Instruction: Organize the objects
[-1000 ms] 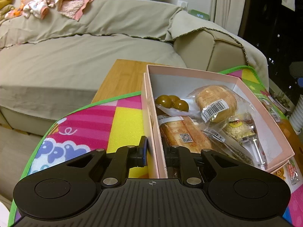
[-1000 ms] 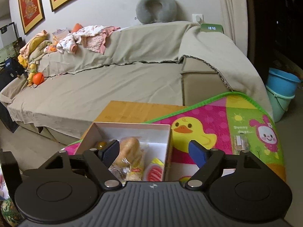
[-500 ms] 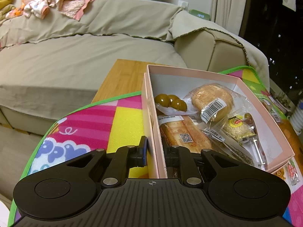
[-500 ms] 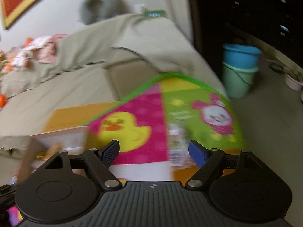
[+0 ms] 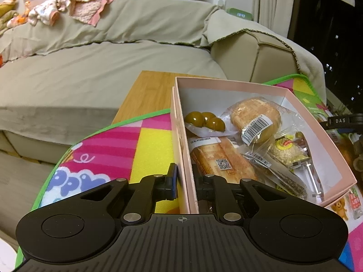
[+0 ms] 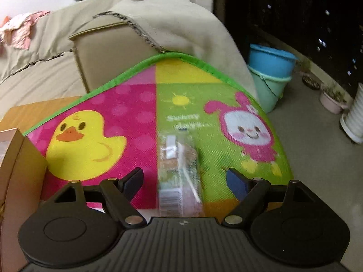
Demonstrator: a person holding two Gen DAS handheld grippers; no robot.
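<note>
A pink box sits on the colourful play mat and holds wrapped bread, a long loaf, three brown balls and other snack packets. My left gripper is shut on the box's near left wall, one finger outside and one inside. My right gripper is open above the mat, with a clear wrapped snack packet lying between its fingers. The box's corner shows at the left of the right wrist view.
A beige sofa with clothes on its back stands behind the wooden table. Stacked blue and green buckets and a white pot stand on the floor to the right.
My right gripper has swung right, away from the box, and now sits over the clear packet on the mat. The left gripper keeps its hold on the box wall.
</note>
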